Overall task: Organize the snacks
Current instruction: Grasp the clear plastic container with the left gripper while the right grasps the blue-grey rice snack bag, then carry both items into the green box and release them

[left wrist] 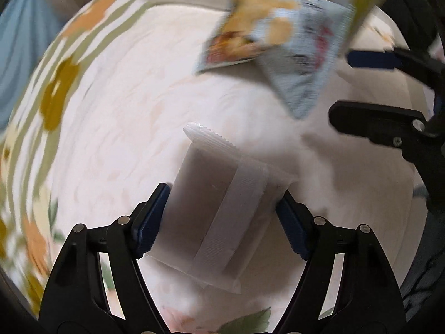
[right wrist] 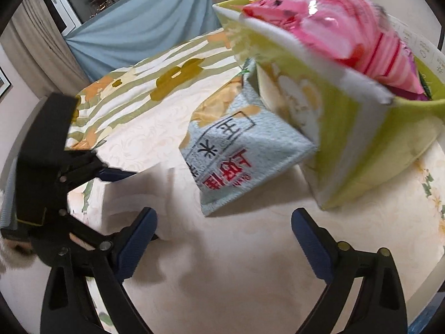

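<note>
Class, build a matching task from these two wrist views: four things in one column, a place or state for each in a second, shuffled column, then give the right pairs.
Column 1
1. white packet
2. pink bag
3. pale blue snack bag
4. right gripper

Column 2
A. sticking out of the green box
B. open, nothing between its fingers
C. between the left gripper fingers
D. lying on the tablecloth, against the box

Pairs: 1-C, 2-A, 3-D, 4-B
</note>
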Action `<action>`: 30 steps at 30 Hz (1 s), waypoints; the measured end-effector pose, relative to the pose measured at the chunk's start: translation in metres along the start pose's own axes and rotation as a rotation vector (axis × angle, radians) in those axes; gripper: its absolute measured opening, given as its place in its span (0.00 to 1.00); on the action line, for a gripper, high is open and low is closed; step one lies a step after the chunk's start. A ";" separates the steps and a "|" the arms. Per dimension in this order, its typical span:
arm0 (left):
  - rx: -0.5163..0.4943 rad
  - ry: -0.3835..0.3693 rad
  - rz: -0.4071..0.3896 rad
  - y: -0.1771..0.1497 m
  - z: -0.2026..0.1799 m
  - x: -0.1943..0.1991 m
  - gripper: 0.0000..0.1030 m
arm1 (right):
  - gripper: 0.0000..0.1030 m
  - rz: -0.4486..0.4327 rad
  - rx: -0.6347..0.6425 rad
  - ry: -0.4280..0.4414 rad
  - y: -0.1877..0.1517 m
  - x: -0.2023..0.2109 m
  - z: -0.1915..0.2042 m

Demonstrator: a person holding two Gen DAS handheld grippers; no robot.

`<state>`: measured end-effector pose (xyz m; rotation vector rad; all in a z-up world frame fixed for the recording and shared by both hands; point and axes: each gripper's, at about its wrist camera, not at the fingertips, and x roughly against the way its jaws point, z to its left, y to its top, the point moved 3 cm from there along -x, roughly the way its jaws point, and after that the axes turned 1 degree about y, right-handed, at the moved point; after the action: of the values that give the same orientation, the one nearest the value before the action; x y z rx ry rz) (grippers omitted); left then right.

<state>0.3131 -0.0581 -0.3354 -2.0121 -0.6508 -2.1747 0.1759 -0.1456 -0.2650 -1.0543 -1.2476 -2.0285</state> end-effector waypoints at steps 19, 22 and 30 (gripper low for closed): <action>0.416 0.030 -0.018 -0.045 0.028 0.009 0.70 | 0.84 -0.136 -0.127 -0.058 0.037 -0.036 0.002; 0.450 0.034 -0.039 -0.041 0.030 0.010 0.60 | 0.84 -0.146 -0.139 -0.036 0.039 -0.037 0.001; 0.562 -0.031 -0.075 -0.045 0.042 0.013 0.59 | 0.71 -0.155 -0.163 -0.048 0.039 -0.030 -0.002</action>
<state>0.3345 0.0015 -0.3326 -1.7389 -1.1966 -1.7273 0.2218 -0.1632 -0.2718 -1.1167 -1.2388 -2.2673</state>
